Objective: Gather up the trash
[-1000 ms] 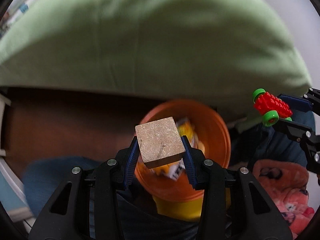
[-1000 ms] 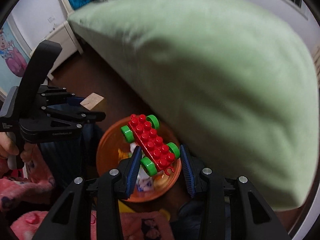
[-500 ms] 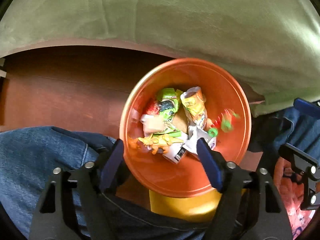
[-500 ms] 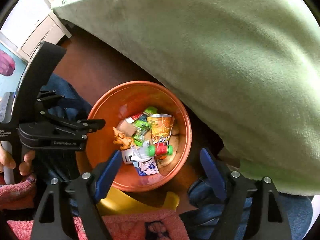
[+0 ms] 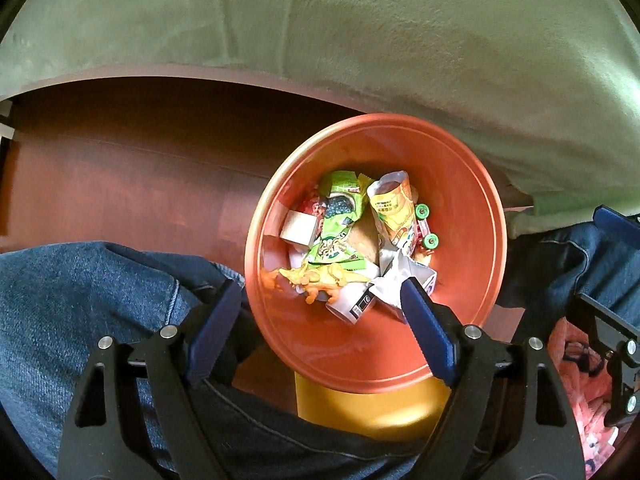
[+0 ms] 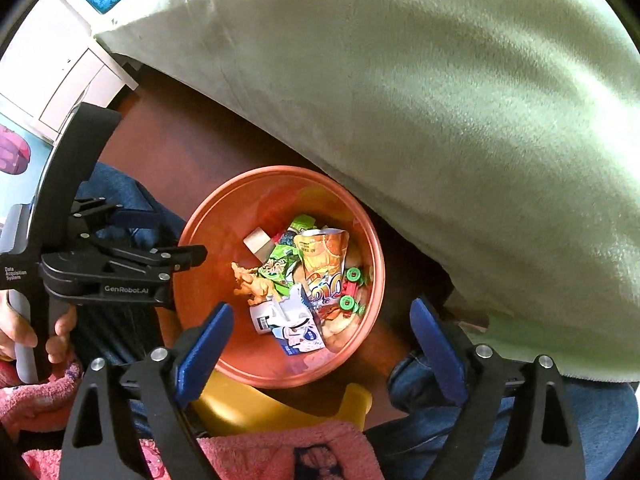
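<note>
The orange bin (image 5: 472, 216) held snack wrappers (image 5: 340, 224), a wooden block (image 5: 298, 226) and a red toy car (image 6: 352, 288). The left gripper (image 5: 320, 328) was released and empty; the right gripper (image 6: 320, 344) was opening, also empty.

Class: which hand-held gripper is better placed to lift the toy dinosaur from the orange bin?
Left. The dinosaur lies midway between the left hand-held gripper's open jaws; the right hand-held gripper, jaws opening, centres on the white carton.
</note>
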A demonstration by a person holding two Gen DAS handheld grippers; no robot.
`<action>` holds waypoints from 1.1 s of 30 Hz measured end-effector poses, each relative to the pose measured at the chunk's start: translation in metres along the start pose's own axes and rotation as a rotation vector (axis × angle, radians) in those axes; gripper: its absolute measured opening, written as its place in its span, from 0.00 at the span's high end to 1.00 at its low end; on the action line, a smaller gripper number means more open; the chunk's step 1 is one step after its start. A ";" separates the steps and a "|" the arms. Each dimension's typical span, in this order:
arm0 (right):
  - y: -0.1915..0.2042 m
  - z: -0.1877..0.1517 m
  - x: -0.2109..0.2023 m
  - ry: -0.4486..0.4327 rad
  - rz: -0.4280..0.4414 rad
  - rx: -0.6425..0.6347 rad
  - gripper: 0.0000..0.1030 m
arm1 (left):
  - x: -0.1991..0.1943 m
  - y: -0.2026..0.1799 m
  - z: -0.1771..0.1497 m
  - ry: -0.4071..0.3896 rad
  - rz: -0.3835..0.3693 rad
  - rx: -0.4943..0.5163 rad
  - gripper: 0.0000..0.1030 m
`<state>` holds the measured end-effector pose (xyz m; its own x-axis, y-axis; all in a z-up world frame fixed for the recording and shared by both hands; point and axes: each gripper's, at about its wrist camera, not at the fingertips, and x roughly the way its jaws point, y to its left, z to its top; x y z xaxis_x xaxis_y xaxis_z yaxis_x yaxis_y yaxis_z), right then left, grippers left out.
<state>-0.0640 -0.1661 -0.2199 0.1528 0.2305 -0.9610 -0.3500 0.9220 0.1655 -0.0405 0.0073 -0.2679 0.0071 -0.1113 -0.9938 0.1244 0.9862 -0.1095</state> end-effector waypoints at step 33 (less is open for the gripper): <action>0.002 0.076 -0.233 -0.764 -0.164 0.087 0.05 | -0.294 0.002 0.044 -0.866 0.153 -0.125 0.12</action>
<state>-0.0302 -0.1946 0.0209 0.8007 0.2102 -0.5611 -0.1993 0.9766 0.0814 0.0010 0.0363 0.0246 0.7695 0.0187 -0.6384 -0.0479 0.9984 -0.0286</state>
